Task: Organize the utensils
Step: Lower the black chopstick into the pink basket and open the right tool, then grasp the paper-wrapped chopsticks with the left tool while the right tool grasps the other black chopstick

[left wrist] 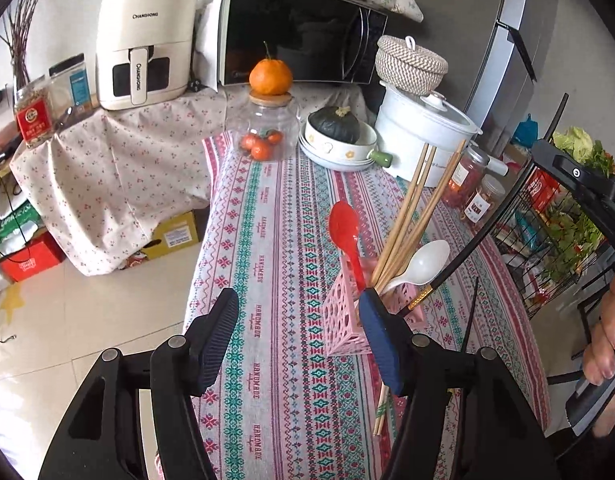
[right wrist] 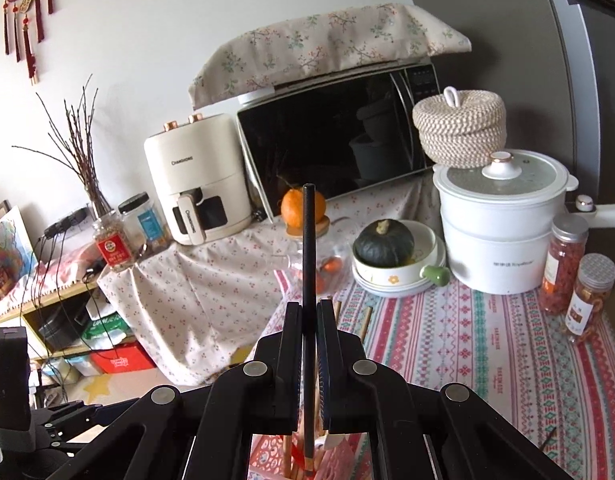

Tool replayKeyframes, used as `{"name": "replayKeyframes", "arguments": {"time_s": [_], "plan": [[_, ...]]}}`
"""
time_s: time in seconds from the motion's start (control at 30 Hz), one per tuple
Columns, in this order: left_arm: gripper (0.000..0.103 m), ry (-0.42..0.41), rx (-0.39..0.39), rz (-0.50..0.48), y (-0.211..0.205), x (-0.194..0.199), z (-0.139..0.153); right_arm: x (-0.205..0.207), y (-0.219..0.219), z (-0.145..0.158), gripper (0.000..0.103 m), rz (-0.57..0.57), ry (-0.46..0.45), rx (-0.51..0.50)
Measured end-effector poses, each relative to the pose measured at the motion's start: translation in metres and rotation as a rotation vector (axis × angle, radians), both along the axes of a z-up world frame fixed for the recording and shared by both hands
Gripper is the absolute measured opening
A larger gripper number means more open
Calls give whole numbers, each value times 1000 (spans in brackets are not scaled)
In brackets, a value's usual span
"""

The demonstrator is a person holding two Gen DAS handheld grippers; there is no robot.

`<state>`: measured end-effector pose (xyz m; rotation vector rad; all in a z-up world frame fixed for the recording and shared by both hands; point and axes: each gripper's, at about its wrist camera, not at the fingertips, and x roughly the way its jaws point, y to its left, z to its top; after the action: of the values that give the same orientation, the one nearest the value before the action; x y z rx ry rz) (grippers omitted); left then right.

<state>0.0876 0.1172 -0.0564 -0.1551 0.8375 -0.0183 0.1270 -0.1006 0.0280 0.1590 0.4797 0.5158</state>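
patterned cloth covers the worktop, where a pink holder already keeps wooden chopsticks, a red spoon and a white spoon. left gripper hangs beside the holder with jaws spread and empty. right gripper has its jaws pinching a black chopstick upright, tip over the holder. this looks like the insertion step; next it needs lowering, then release.

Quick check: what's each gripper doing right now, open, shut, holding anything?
Left gripper: open, nothing between its pads, beside the pink holder.
Right gripper: shut on a black chopstick.
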Motion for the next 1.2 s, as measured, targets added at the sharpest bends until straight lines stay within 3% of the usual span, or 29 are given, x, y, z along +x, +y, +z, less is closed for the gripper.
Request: {"name": "replayKeyframes", "arguments": {"time_s": [0.3, 0.37, 0.4, 0.43, 0.53, 0.67, 0.9, 1.2], "plan": [[65, 32, 1, -32, -8, 1, -4, 9, 2, -17, 8, 18, 66, 9], [65, 42, 0, -44, -12, 1, -5, 11, -4, -16, 29, 18, 93, 33], [65, 47, -2, -53, -14, 1, -6, 9, -8, -15, 35, 17, 93, 48], [65, 52, -3, -61, -16, 1, -8, 8, -12, -12, 40, 17, 91, 57], [65, 74, 4, -73, -22, 1, -15, 2, -23, -5, 43, 9, 90, 47], [65, 113, 4, -74, -31, 1, -28, -1, -42, -10, 68, -27, 118, 26], [66, 188, 41, -141, -58, -1, -57, 15, -75, -60, 69, -137, 322, -101], [66, 312, 40, -252, -95, 7, -100, 31, -125, -120, 69, -264, 577, -122]]}}
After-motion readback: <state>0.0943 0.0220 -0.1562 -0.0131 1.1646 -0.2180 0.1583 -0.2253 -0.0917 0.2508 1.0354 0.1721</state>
